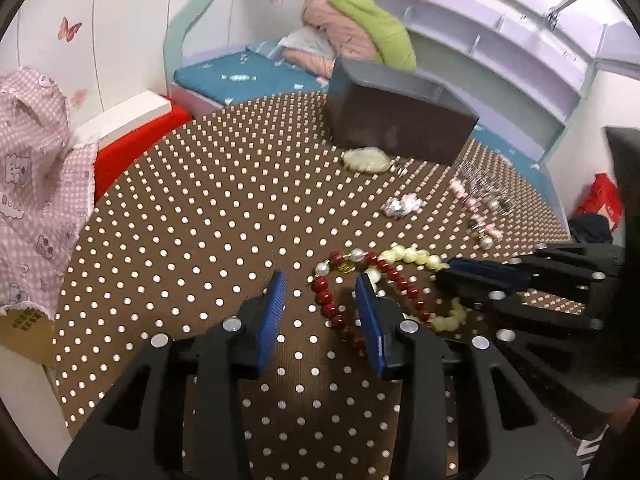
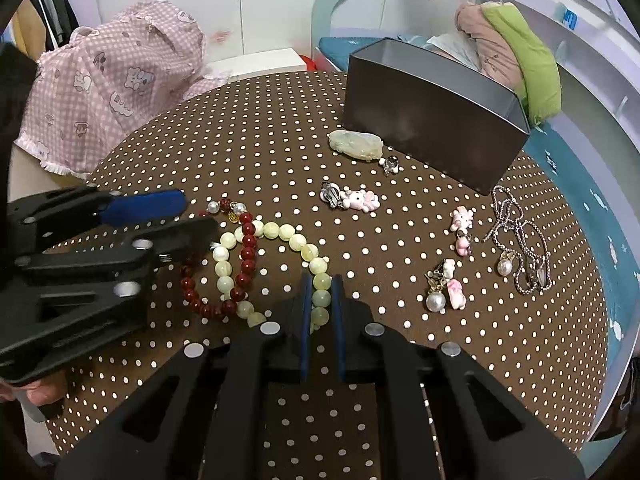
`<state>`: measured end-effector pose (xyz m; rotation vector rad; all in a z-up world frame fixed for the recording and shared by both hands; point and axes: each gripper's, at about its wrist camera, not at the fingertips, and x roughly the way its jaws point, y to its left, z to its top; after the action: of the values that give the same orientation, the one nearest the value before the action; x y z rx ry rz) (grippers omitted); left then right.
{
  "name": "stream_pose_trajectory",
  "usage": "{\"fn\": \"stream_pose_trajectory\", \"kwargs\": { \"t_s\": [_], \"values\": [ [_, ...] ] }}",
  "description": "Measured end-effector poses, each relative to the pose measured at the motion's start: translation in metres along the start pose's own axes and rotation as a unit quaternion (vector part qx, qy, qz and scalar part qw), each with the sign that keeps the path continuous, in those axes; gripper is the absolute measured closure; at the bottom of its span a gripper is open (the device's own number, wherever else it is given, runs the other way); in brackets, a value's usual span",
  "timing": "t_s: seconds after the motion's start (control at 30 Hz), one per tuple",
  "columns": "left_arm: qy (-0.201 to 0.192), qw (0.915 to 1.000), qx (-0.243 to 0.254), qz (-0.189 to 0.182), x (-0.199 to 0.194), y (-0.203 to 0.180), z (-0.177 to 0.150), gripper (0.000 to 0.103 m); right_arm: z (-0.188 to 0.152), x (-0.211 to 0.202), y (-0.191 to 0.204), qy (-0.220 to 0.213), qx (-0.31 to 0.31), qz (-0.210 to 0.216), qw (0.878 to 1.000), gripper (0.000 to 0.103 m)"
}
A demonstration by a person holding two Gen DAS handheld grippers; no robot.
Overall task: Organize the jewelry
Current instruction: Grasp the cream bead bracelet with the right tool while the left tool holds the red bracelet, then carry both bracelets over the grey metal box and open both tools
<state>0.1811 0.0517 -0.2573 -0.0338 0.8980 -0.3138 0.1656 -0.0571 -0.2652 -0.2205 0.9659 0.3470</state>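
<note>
2 bead bracelets overlap on my dotted brown tablecloth (image 2: 280, 152): right tongs (image 2: 321, 300) clamp the pale green bracelet (image 2: 280, 232); left tongs (image 1: 322, 300), part open, straddle the dark red bracelet (image 2: 244, 264); grey metal tin (image 2: 432, 120) lies beyond

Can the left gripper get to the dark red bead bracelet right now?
Probably yes. The left gripper is open with nothing in it, and the dark red bead bracelet lies uncovered between its fingers, only tangled with the pale green bead bracelet.
</note>
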Motion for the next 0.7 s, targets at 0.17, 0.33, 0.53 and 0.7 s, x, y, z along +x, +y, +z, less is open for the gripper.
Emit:
{"fn": "stream_pose_trajectory", "kwargs": {
  "t_s": [0.17, 0.33, 0.53, 0.7],
  "values": [
    [0.010, 0.9999, 0.014, -0.003, 0.007, -0.003, 0.004, 0.095, -0.006, -0.005, -0.005, -0.001, 0.005, 0.001, 1.000, 0.095],
    [-0.002, 0.9998, 0.010, -0.019, -0.006, -0.005, 0.000, 0.095, -0.012, -0.016, -0.018, -0.011, 0.025, 0.011, 1.000, 0.095],
    [-0.058, 0.9981, 0.014, -0.015, -0.050, -0.009, 0.010, 0.095, -0.007, -0.050, -0.026, -0.051, 0.023, 0.025, 0.998, 0.095],
    [-0.094, 0.9950, 0.029, -0.017, -0.081, -0.014, 0.026, 0.096, 0.005, -0.086, -0.031, -0.086, 0.008, 0.024, 0.996, 0.095]
  ]
}}
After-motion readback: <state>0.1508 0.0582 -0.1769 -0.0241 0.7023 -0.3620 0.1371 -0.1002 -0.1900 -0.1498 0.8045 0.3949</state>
